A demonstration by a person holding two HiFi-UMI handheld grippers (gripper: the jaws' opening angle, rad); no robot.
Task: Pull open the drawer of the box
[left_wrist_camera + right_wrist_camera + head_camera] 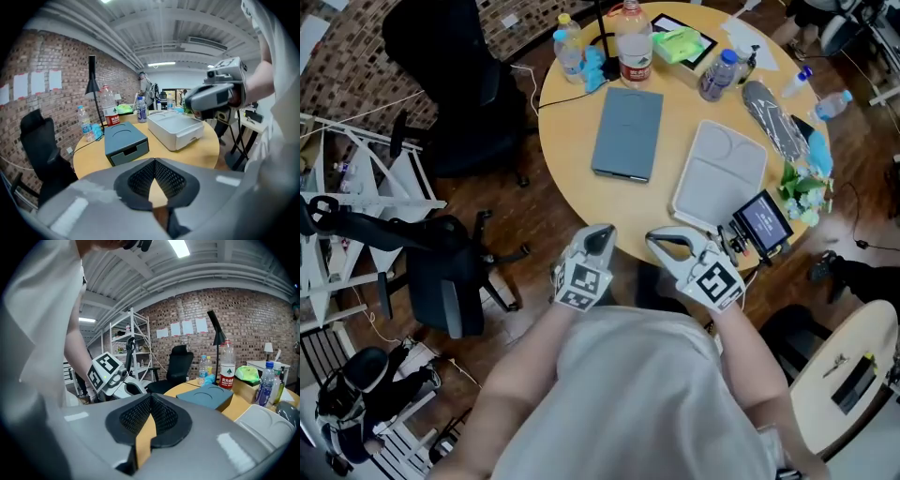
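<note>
A blue-grey box (pixel 627 132) lies on the round wooden table (pixel 572 159); its closed drawer front (pixel 129 154) faces me. Right of it sits a white box (pixel 720 173) with its own closed drawer (pixel 192 136). My left gripper (pixel 598 239) hovers at the table's near edge, short of the blue-grey box, its pads meeting at the tip with nothing between them (pixel 154 160). My right gripper (pixel 667 246) hangs beside it, in front of the white box, also shut and empty (pixel 151 397). Neither touches a box.
Behind the boxes stand several bottles (pixel 633 42), a black lamp pole (pixel 96 101) and a tray with a green cloth (pixel 680 42). A small screen (pixel 762 221) is clamped at the table's right edge. Black chairs (pixel 450 272) and a white rack (pixel 356 187) stand at left.
</note>
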